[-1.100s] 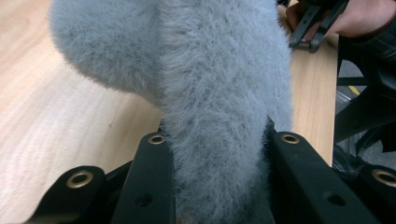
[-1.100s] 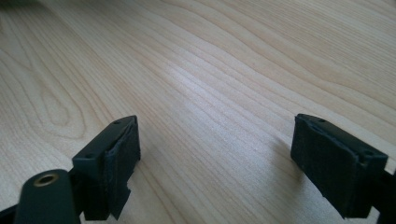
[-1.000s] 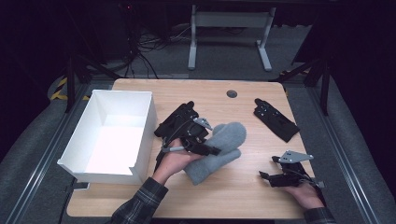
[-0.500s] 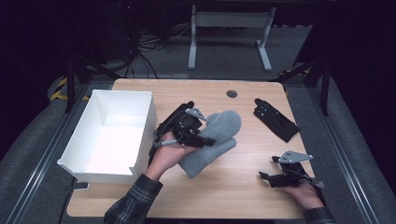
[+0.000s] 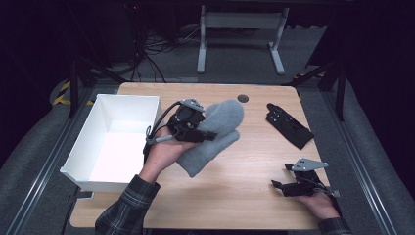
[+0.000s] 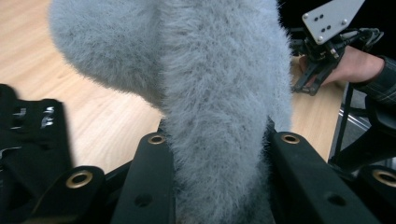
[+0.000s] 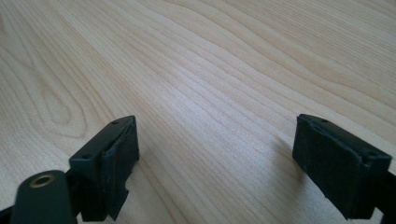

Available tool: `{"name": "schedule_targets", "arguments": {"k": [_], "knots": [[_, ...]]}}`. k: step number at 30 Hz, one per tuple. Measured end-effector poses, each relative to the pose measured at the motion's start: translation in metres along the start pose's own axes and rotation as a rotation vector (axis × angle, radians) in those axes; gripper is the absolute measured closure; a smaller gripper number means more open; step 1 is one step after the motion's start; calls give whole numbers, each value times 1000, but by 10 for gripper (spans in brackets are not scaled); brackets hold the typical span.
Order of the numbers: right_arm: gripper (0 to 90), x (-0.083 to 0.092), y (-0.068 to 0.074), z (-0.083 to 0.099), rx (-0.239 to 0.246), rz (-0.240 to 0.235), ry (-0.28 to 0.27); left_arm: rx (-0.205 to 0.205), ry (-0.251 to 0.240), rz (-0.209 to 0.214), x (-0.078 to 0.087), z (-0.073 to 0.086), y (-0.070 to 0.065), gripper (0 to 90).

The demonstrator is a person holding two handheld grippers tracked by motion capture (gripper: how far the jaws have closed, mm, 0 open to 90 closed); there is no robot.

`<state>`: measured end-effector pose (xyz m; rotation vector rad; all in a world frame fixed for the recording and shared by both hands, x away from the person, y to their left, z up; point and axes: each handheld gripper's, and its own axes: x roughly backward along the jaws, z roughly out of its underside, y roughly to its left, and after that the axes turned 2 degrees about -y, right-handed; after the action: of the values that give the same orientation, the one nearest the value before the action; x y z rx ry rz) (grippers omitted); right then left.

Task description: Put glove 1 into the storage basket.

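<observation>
A grey fuzzy mitten (image 5: pixel 222 122) is pinched in my left gripper (image 5: pixel 205 129), held up over the middle of the wooden table (image 5: pixel 254 161) beside the white box (image 5: pixel 128 97). In the left gripper view the mitten (image 6: pixel 219 88) hangs between the two black jaws of the left gripper (image 6: pixel 223 140), which press on it from both sides. A black glove (image 5: pixel 288 125) lies flat at the back right. My right gripper (image 5: pixel 281 177) rests on the table at the front right. Its pads (image 7: pixel 119 149) stand wide apart over bare wood, nothing between them.
The white box is open-topped and sits at the table's left edge, close to my left hand. A dark round grommet (image 5: pixel 242 98) is set in the tabletop near the back edge. Metal desk legs (image 5: pixel 200 44) stand beyond the table.
My left hand has lifted the mitten off the table and carried it a little toward the box. The right gripper has stayed put.
</observation>
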<state>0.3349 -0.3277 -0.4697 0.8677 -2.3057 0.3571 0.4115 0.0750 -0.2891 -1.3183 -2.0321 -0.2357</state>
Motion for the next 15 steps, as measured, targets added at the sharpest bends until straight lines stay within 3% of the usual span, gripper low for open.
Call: {"name": "schedule_targets", "arguments": {"k": [10,15], "knots": [[149,0,0,0,0,0,0,21,-18,-44,31,-2,8,716],[148,0,0,0,0,0,0,29,-35,-85,53,-1,12,716]]}}
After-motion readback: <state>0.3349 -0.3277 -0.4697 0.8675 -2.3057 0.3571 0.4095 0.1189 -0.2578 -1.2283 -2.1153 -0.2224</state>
